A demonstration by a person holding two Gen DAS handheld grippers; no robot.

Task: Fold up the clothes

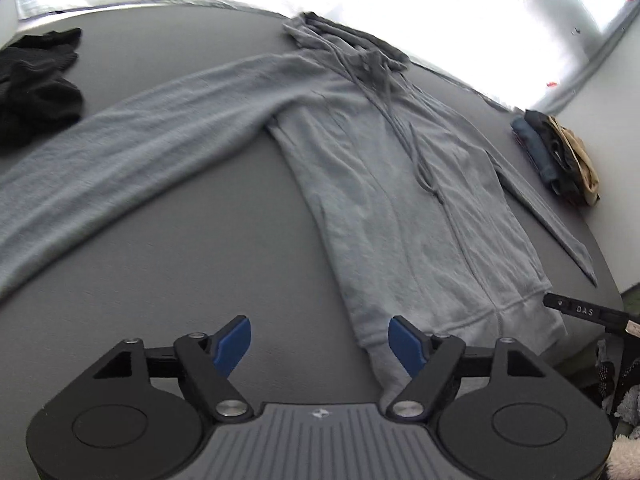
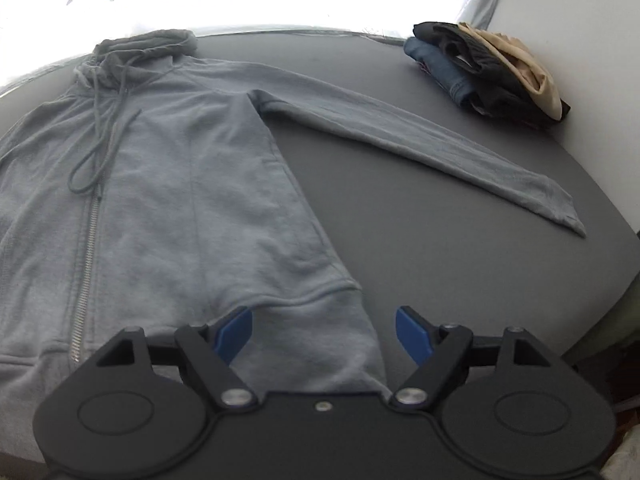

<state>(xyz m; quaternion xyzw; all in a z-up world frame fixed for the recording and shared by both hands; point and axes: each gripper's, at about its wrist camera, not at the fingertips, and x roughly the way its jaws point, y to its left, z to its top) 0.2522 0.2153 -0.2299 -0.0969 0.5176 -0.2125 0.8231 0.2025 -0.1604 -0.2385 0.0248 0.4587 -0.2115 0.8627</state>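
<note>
A grey zip-up hoodie (image 1: 400, 200) lies flat and face up on the dark grey surface, hood at the far end, both sleeves spread out. It also shows in the right wrist view (image 2: 180, 200). My left gripper (image 1: 320, 342) is open and empty, just above the hem's left corner. My right gripper (image 2: 324, 334) is open, its blue pads (image 2: 234, 334) straddling the hem's right corner without closing on it. The right sleeve (image 2: 420, 140) stretches out toward the right edge. The left sleeve (image 1: 120, 152) stretches far to the left.
A stack of folded clothes (image 2: 488, 68) sits at the far right, also in the left wrist view (image 1: 560, 156). A black garment (image 1: 36, 80) lies crumpled at the far left. The other gripper's black tip (image 1: 580, 312) shows at the right. Bright window behind.
</note>
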